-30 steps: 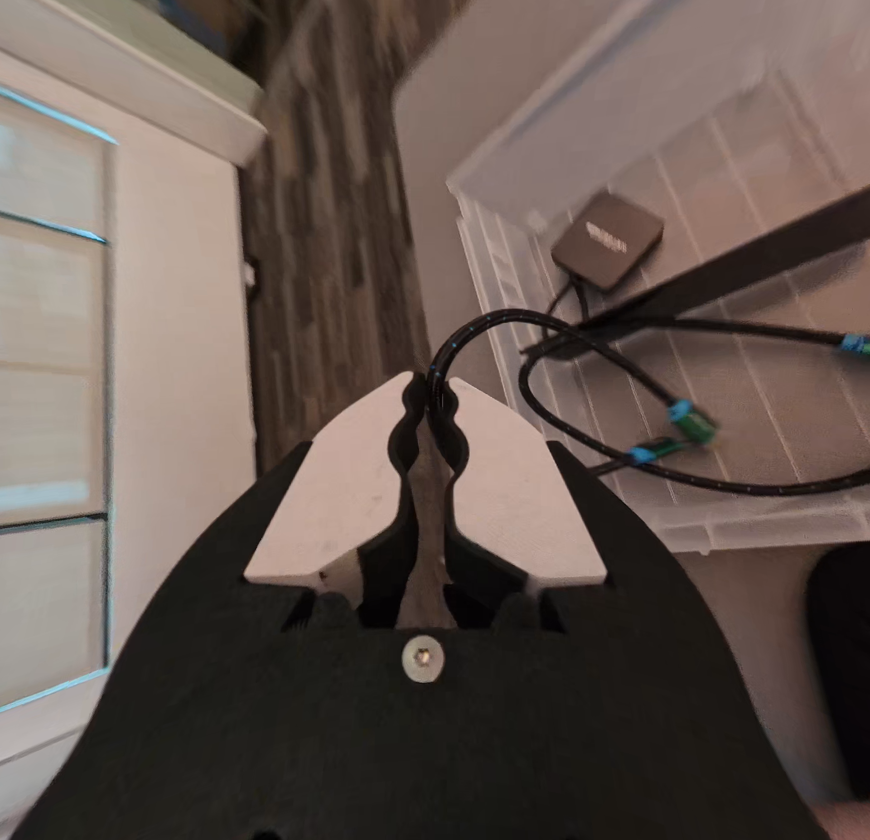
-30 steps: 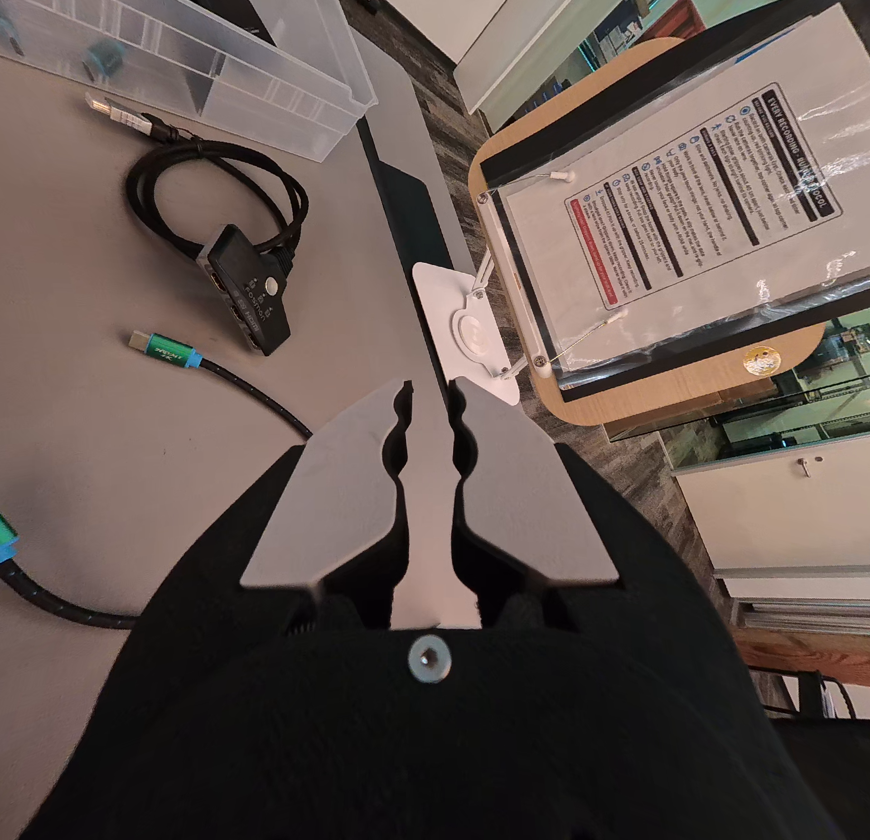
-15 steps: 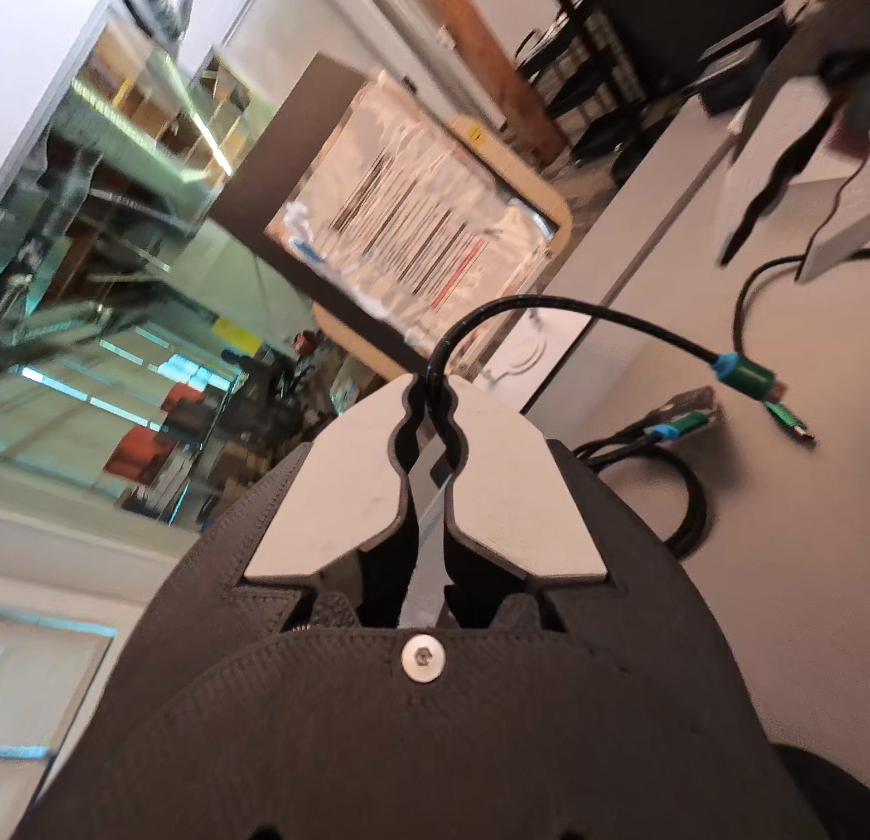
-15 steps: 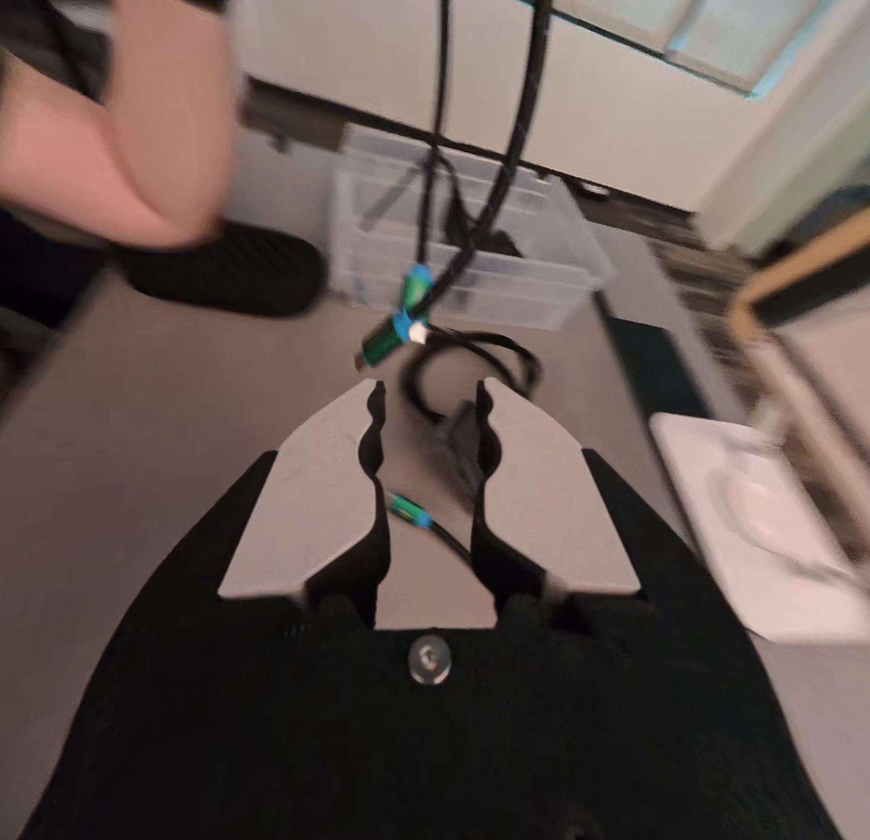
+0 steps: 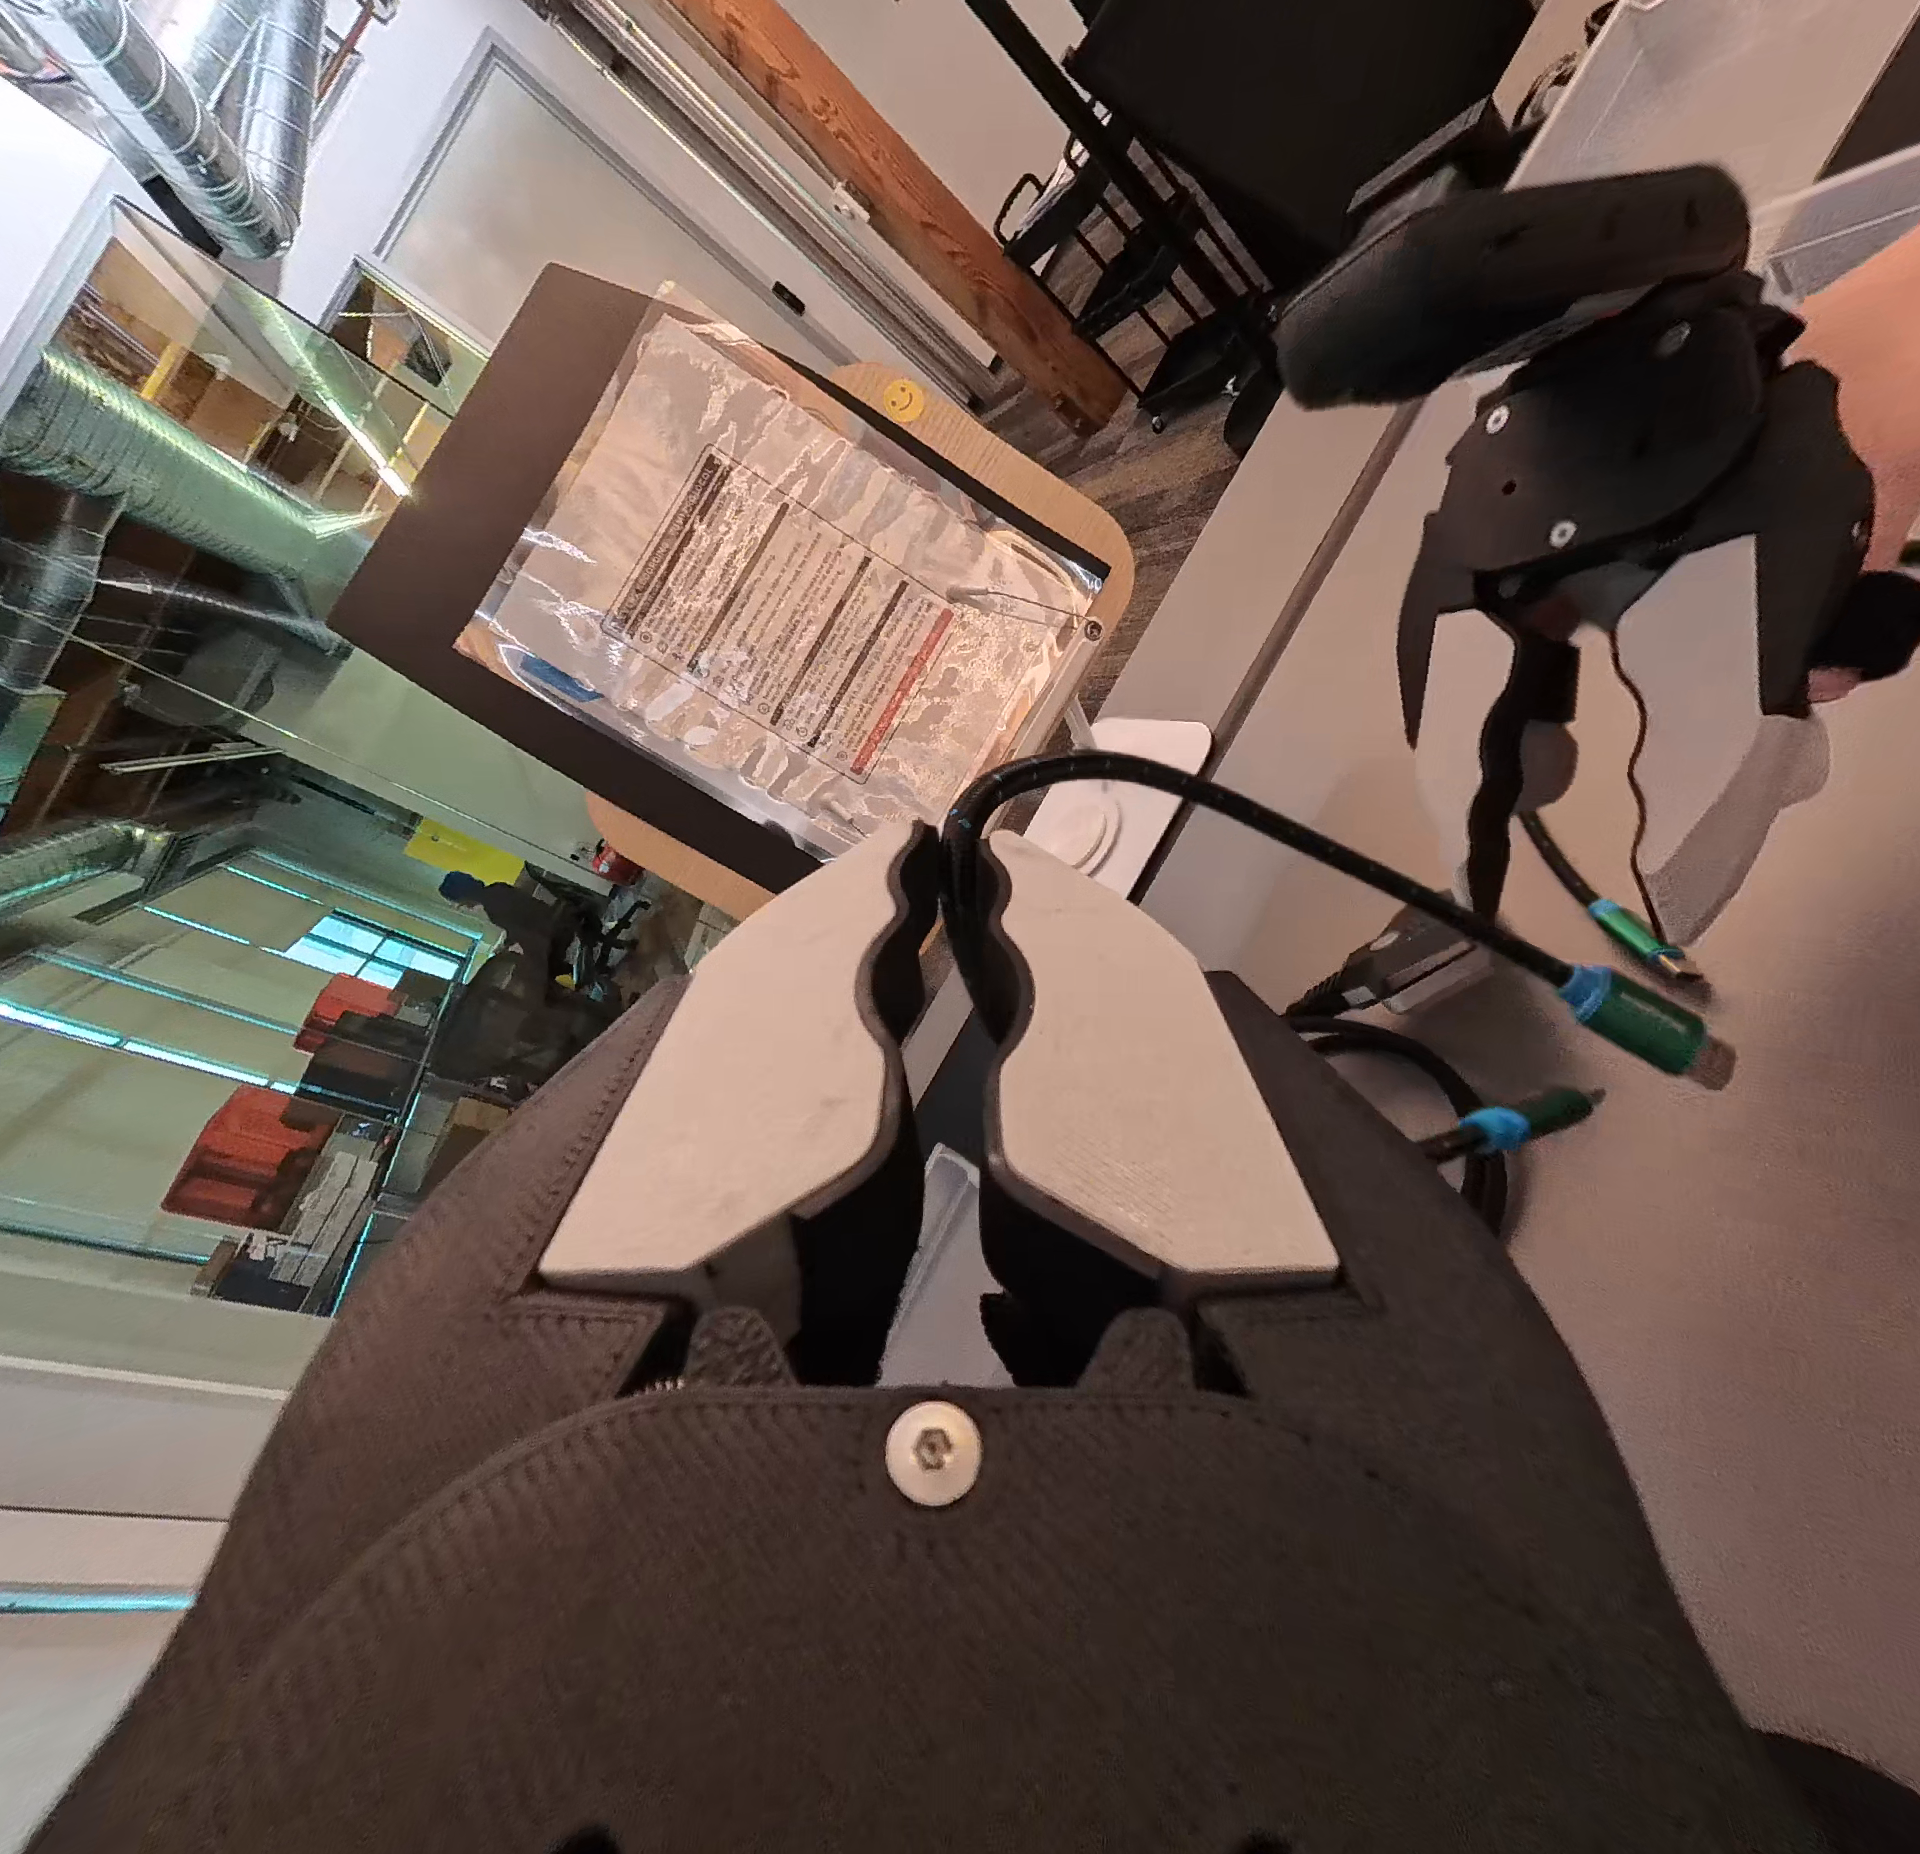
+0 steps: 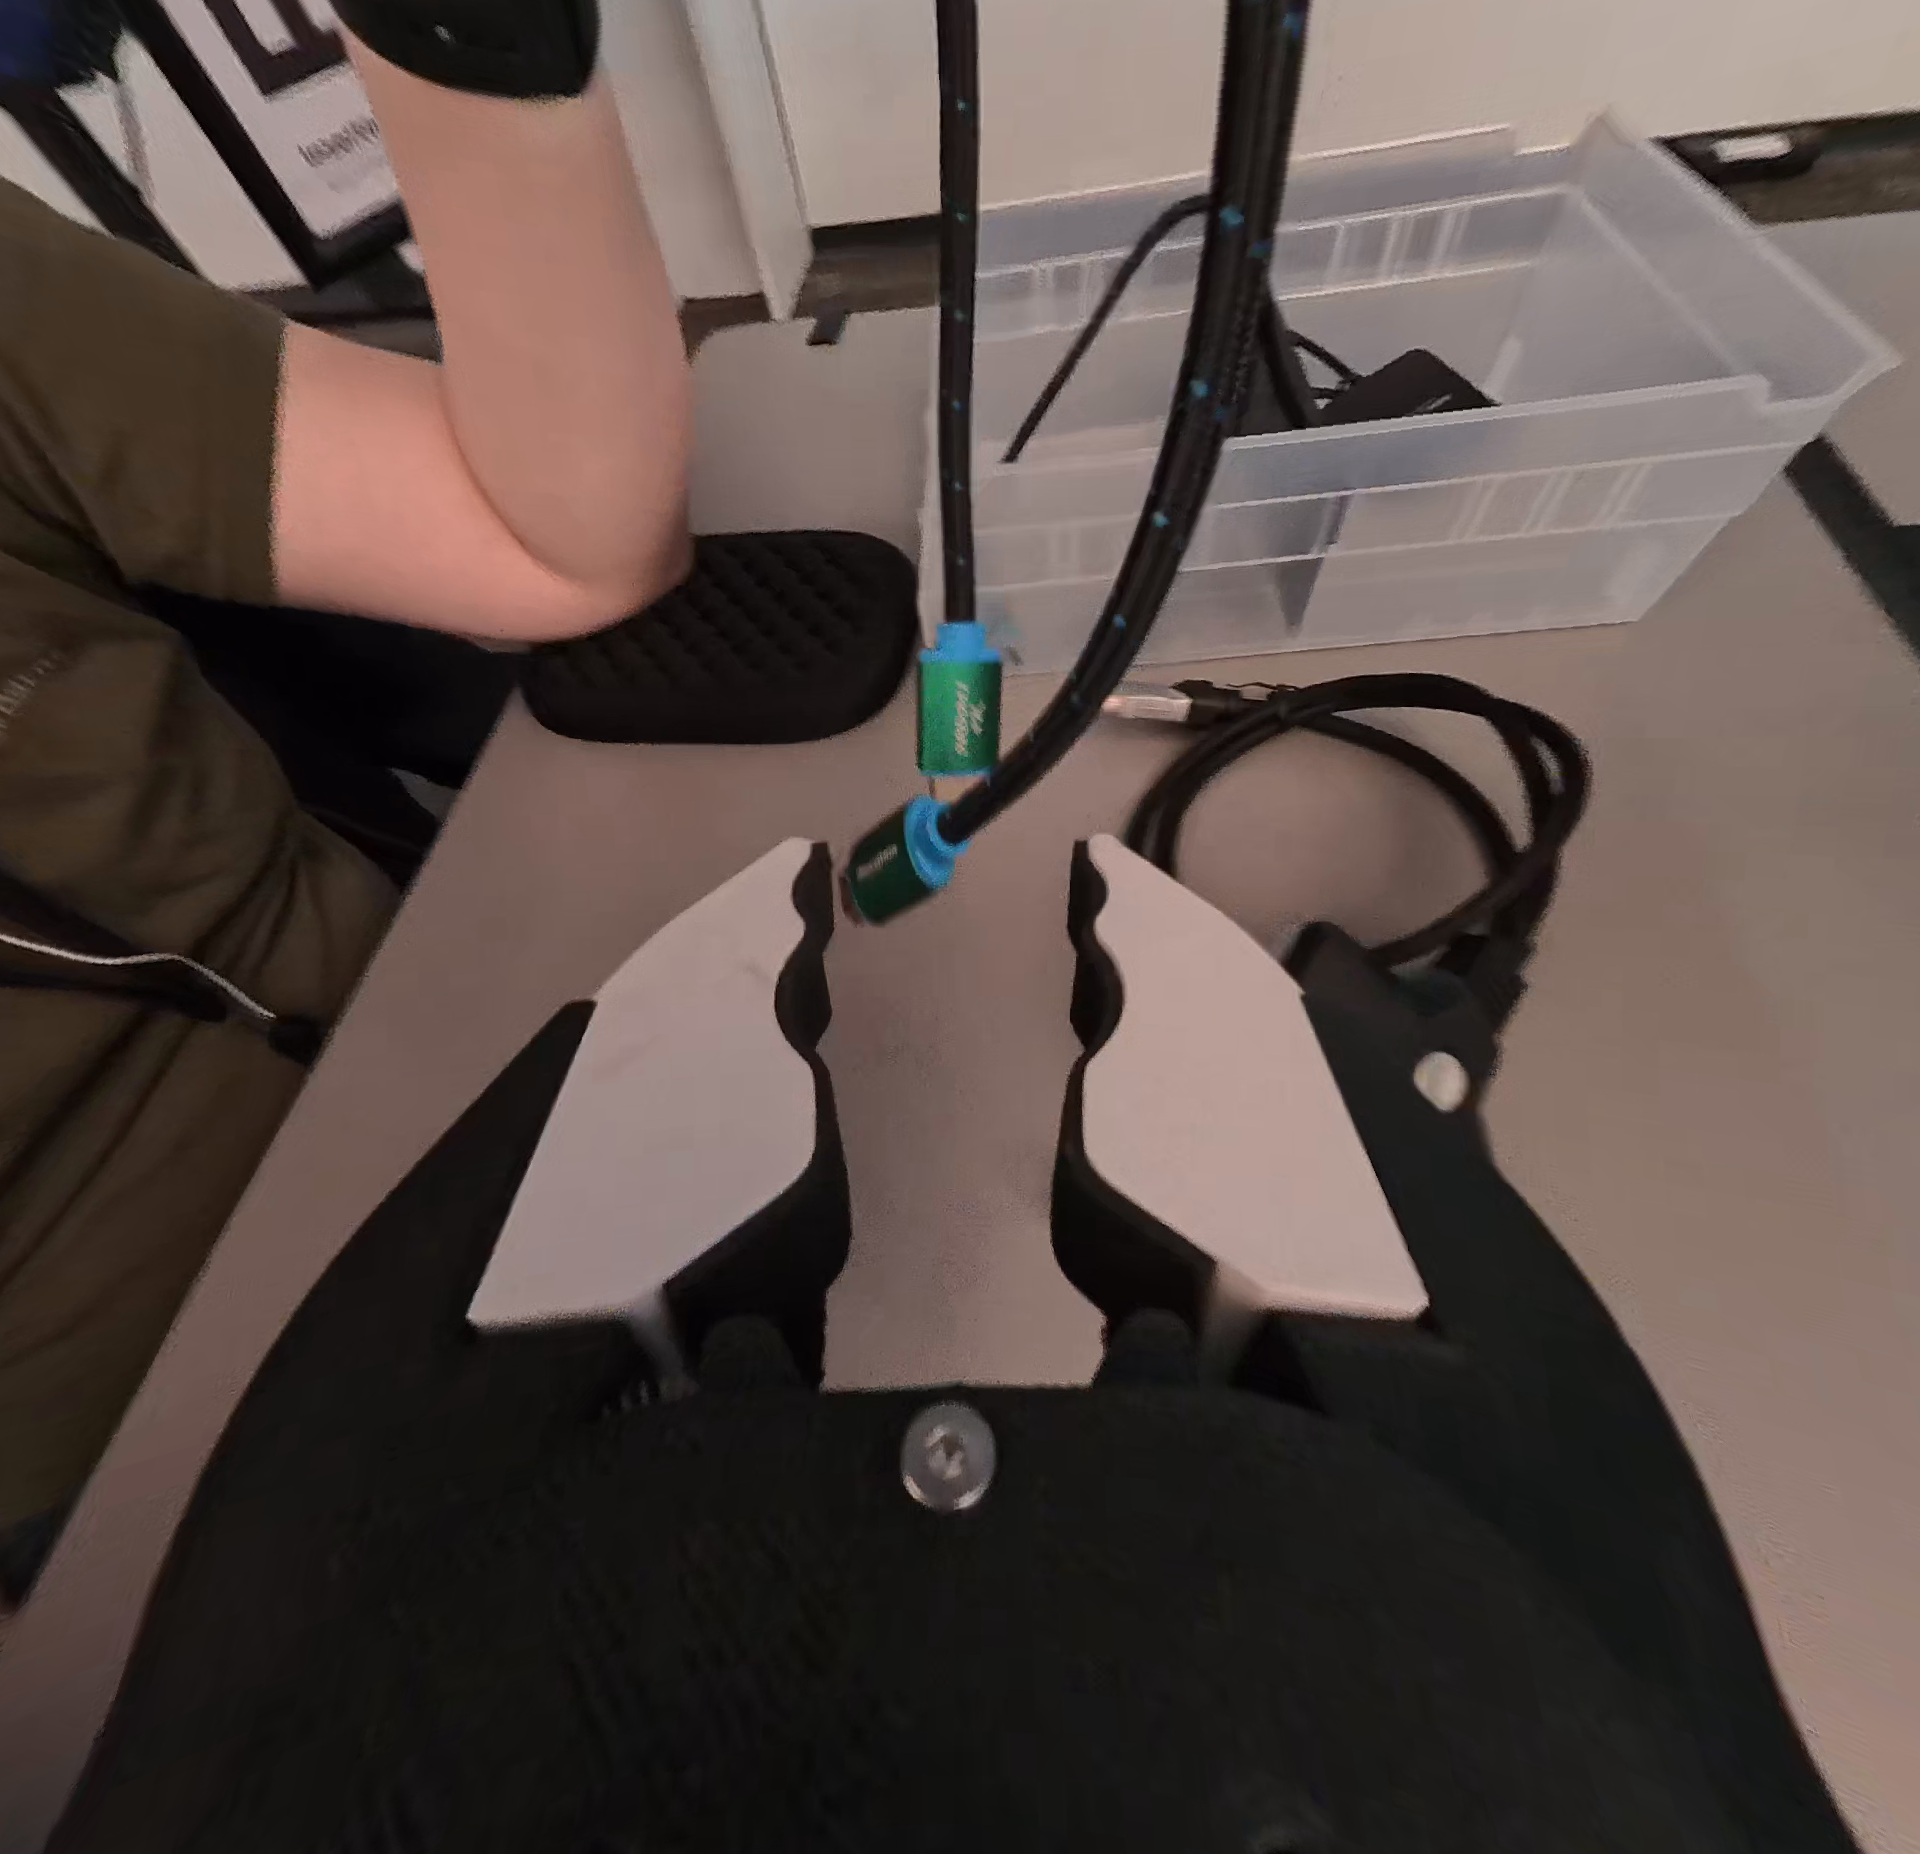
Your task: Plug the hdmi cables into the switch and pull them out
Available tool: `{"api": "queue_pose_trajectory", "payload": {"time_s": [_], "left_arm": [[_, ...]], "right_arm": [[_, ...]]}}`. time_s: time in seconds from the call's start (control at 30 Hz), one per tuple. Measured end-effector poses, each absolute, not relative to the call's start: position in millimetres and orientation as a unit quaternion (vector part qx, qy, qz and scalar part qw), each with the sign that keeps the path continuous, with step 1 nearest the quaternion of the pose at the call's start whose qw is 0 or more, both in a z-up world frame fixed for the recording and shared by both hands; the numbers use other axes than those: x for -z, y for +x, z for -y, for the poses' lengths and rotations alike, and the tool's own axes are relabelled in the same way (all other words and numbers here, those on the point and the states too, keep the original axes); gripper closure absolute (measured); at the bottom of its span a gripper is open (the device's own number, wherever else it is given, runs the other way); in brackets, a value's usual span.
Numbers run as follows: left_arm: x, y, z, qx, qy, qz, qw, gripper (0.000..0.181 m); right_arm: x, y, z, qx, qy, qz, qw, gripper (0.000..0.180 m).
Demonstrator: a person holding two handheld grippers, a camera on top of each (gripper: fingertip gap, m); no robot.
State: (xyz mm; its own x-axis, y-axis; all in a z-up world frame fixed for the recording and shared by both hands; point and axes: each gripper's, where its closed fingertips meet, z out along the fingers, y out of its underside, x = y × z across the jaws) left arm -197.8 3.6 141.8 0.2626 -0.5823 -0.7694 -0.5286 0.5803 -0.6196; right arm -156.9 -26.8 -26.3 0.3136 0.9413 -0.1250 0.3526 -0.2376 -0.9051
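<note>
My left gripper (image 5: 954,848) is shut on a black braided HDMI cable (image 5: 1247,817) and holds it above the grey table. The cable's two ends hang down with green plugs with blue collars (image 6: 958,708). My right gripper (image 6: 951,859) is open, and the lower green plug (image 6: 894,874) hangs between its fingertips, close to the left finger. The black switch (image 6: 1382,983) lies on the table, partly hidden behind the right finger, with its coiled black cable (image 6: 1455,755) beside it. The right gripper (image 5: 1579,900) also shows in the left wrist view, above the plugs.
A clear plastic bin (image 6: 1558,474) with a black box in it stands at the table's far edge. A black padded rest (image 6: 727,651) lies under a person's elbow (image 6: 499,381) at the left. A wooden stand with a laminated sheet (image 5: 810,599) is beyond the table edge.
My left gripper carried the cable from over the bin to above the table. My right gripper swung round towards the hanging plugs and opened wider.
</note>
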Motion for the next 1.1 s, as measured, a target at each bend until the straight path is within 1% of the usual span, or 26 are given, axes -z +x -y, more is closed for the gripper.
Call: {"api": "queue_pose_trajectory", "payload": {"time_s": [0.07, 0.13, 0.2, 0.23, 0.33, 0.4, 0.47, 0.53, 0.6, 0.67, 0.7, 0.73, 0.77, 0.8, 0.9, 1.0, 1.1], "left_arm": [[-142.0, -196.6, -2.0, 0.022, -0.455, -0.608, 0.651, 0.174], [-142.2, -195.8, 0.0, 0.025, -0.452, -0.609, 0.651, 0.174], [-143.3, -194.6, 1.7, 0.030, -0.449, -0.608, 0.654, 0.174], [-144.1, -193.8, 2.7, 0.036, -0.447, -0.607, 0.656, 0.174], [-150.8, -193.2, 3.8, 0.047, -0.440, -0.596, 0.670, 0.174], [-152.4, -193.9, 5.1, 0.061, -0.440, -0.594, 0.670, 0.174], [-157.2, -196.5, 3.9, 0.076, -0.443, -0.581, 0.679, 0.174], [-167.4, -200.6, 0.3, 0.097, -0.437, -0.547, 0.707, 0.174], [-174.5, -203.6, -5.8, 0.115, -0.440, -0.518, 0.724, 0.163], [-168.0, -203.5, -16.2, 0.135, -0.481, -0.513, 0.698, 0.153], [-161.6, -203.5, -21.6, 0.148, -0.507, -0.514, 0.676, 0.142], [-157.0, -205.2, -27.9, 0.157, -0.533, -0.510, 0.656, 0.124], [-153.9, -208.5, -34.5, 0.164, -0.554, -0.504, 0.642, 0.111], [-152.8, -212.8, -40.0, 0.169, -0.568, -0.496, 0.634, 0.103], [-165.4, -231.3, -53.9, 0.171, -0.576, -0.453, 0.658, 0.102], [-175.4, -239.7, -50.3, 0.176, -0.566, -0.441, 0.674, 0.106], [-172.6, -230.5, -34.4, 0.172, -0.546, -0.474, 0.669, 0.114]], "right_arm": [[30.1, -163.1, 28.9, -0.385, -0.703, 0.454, 0.388, 0.139], [37.5, -165.2, 29.6, -0.390, -0.714, 0.451, 0.365, 0.148], [42.0, -167.3, 32.2, -0.398, -0.717, 0.454, 0.347, 0.153], [40.8, -169.7, 33.1, -0.406, -0.712, 0.454, 0.348, 0.156], [43.5, -176.5, 35.1, -0.416, -0.712, 0.455, 0.337, 0.154], [45.0, -177.3, 33.0, -0.402, -0.713, 0.464, 0.340, 0.164], [34.7, -176.3, 32.9, -0.424, -0.706, 0.452, 0.344, 0.166], [19.5, -170.0, 31.1, -0.458, -0.698, 0.424, 0.352, 0.167], [2.7, -161.2, 28.5, -0.496, -0.686, 0.389, 0.363, 0.167], [-11.0, -152.9, 26.4, -0.532, -0.673, 0.357, 0.369, 0.168], [-15.6, -149.2, 24.6, -0.545, -0.670, 0.341, 0.371, 0.168], [-20.2, -145.7, 20.9, -0.559, -0.668, 0.319, 0.374, 0.168], [-25.3, -142.9, 18.2, -0.583, -0.663, 0.292, 0.368, 0.168], [-30.9, -140.0, 14.4, -0.611, -0.655, 0.258, 0.361, 0.168], [-42.3, -130.0, -0.4, -0.687, -0.620, 0.153, 0.345, 0.168], [-49.1, -119.8, -13.3, -0.745, -0.574, 0.067, 0.334, 0.168], [-55.4, -110.9, -21.8, -0.781, -0.528, 0.005, 0.333, 0.168]]}}
